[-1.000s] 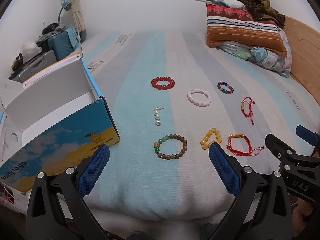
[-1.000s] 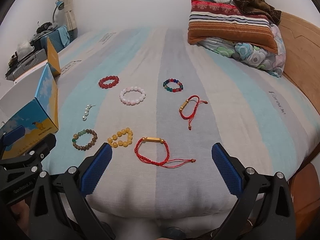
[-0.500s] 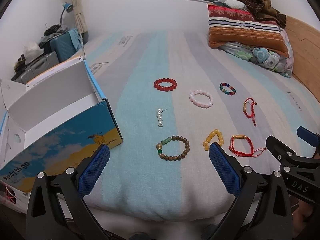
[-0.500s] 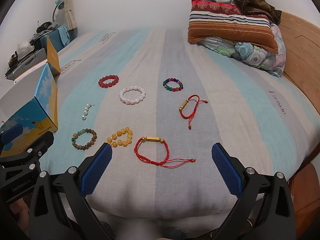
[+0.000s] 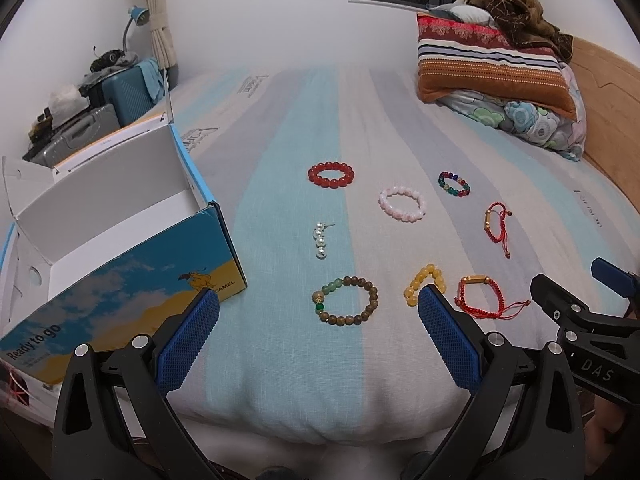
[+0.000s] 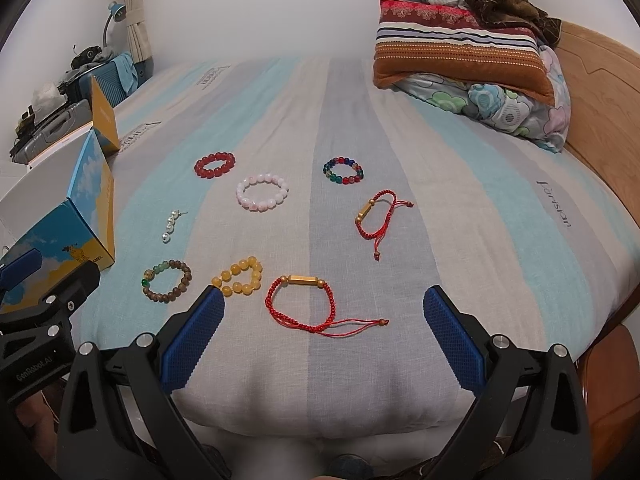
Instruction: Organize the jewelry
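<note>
box [image 5: 120, 280]: "Ready to go", "CAMEL" | right claw [image 5: 592, 368]: "DAS"

Bed [image 6: 440, 208], striped cover in pale blue, grey and cream — items lying on it: red bead bracelet [image 6: 215, 164]; pink bead bracelet [image 6: 262, 192]; multicoloured bead bracelet [image 6: 343, 170]; pearl strand [image 6: 171, 226]; brown-and-green bead bracelet [image 6: 167, 281]; yellow bead bracelet [image 6: 239, 277]; two red cord bracelets [image 6: 306, 300] [image 6: 374, 216] with gold tubes. Open blue-and-yellow box [image 5: 120, 264] at the left edge — striped pillow [image 6: 460, 52] over a floral pillow [image 6: 500, 108], far right.

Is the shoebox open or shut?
Open: the shoebox has its lid flipped back, white interior exposed. No jewelry visible inside.
</note>
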`<move>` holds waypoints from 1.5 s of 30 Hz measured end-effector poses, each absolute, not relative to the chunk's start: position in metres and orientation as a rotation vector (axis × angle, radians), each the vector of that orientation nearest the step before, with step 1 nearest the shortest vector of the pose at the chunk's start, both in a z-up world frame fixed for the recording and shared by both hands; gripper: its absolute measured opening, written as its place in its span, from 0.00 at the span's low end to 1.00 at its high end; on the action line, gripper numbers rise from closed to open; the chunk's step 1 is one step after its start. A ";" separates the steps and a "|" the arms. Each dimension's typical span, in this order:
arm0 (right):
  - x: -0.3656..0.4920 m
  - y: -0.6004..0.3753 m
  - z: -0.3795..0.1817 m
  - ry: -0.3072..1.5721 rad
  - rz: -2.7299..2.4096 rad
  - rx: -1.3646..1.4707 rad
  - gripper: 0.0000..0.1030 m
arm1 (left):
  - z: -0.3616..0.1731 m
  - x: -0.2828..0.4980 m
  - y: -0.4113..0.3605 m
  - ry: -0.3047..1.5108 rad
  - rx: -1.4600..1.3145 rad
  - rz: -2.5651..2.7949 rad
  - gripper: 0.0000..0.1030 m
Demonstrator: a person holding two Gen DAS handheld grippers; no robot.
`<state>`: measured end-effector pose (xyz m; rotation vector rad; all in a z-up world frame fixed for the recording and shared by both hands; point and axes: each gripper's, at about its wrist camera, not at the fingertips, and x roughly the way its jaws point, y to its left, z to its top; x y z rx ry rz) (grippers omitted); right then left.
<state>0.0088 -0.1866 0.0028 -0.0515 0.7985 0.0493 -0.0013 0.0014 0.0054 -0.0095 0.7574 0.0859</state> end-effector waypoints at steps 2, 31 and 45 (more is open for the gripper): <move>0.009 -0.187 0.002 0.798 0.049 -0.052 0.93 | 0.006 -0.001 0.001 0.758 -0.010 0.086 0.95; 0.045 -0.213 0.009 0.853 0.026 -0.012 0.93 | -0.007 0.038 -0.010 0.846 -0.011 0.038 0.95; 0.148 -0.232 -0.031 1.048 -0.014 0.012 0.93 | -0.045 0.103 -0.014 1.019 -0.005 -0.044 0.95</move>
